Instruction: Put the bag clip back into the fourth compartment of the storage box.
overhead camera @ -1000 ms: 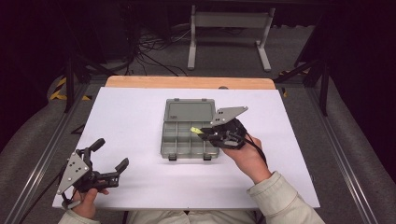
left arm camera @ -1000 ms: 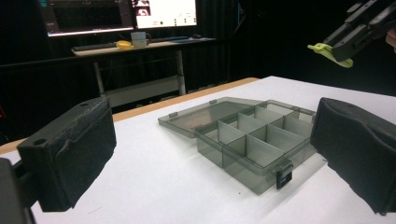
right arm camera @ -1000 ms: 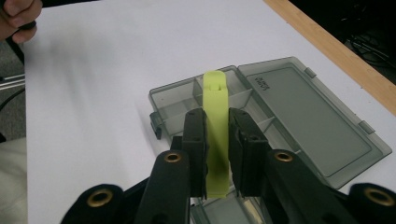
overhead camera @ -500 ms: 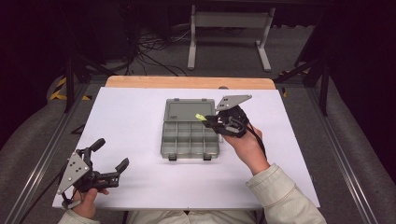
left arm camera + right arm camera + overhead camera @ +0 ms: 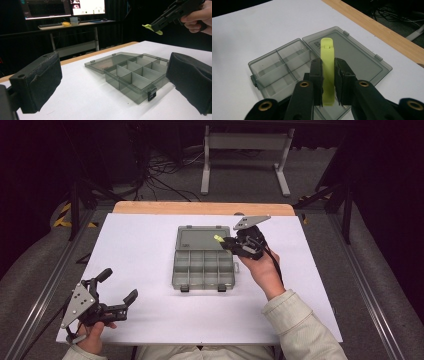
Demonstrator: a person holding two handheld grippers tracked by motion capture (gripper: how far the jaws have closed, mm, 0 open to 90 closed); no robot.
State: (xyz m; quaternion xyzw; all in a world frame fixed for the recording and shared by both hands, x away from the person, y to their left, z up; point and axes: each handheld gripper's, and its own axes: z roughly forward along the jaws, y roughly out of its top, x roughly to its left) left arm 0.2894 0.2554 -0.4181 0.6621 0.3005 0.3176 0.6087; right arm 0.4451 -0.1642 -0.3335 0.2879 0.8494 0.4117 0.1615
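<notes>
A grey see-through compartment box lies open in the middle of the white table, its lid flat on the far side. My right gripper hovers over the box's far right corner, shut on a narrow yellow-green plastic piece. In the right gripper view that piece stands between the pads above the lid. Near the table's front left corner my left gripper stands open with nothing between its pads. The left gripper view looks toward the box, with the other gripper's piece up high.
A wooden strip runs along the table's far edge. Beyond it stand a metal frame and loose cables on the floor. Metal rails flank the table. The white sheet is bare around the box.
My right gripper has carried the yellow-green piece away from the box's right side toward the far right corner, over the lid. The left gripper has stayed put.
</notes>
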